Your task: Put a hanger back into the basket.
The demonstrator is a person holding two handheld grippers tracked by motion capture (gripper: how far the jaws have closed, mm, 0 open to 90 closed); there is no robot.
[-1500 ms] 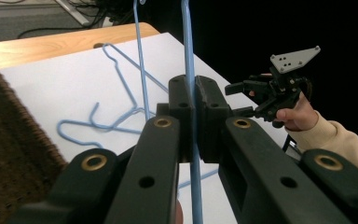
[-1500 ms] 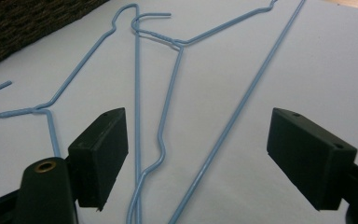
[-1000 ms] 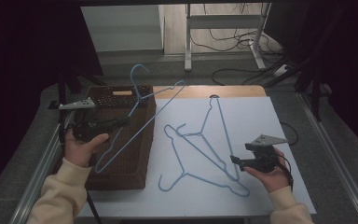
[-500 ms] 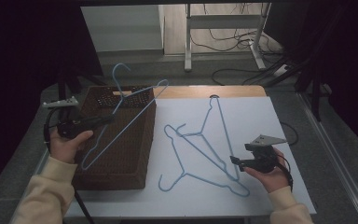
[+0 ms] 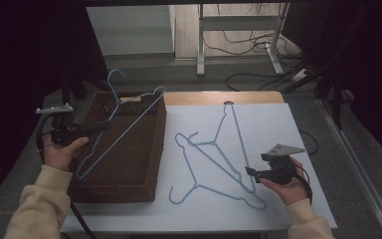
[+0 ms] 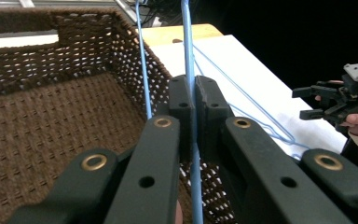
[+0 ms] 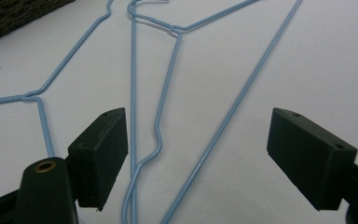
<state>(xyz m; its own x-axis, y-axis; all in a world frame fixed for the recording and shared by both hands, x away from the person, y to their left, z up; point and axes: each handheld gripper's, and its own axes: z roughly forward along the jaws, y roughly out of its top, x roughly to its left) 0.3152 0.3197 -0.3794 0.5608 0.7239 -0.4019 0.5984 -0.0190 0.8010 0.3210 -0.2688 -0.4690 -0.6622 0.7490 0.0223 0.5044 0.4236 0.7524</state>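
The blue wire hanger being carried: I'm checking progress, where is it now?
High view, left side: the blue wire hanger hangs tilted over the brown wicker basket, clamped in the left hand-held gripper.

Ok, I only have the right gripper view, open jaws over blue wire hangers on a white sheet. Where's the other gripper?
Observer: The left gripper is over a brown wicker basket at the table's left side, shut on a third blue hanger.
Operator: Is that hanger in the basket yet?
Observer: Not yet. The high view shows it held tilted above the basket, its hook rising past the far rim.
Operator: How many hangers are left on the sheet?
Observer: Two, crossing each other, with the right gripper at their near right end, not touching either.
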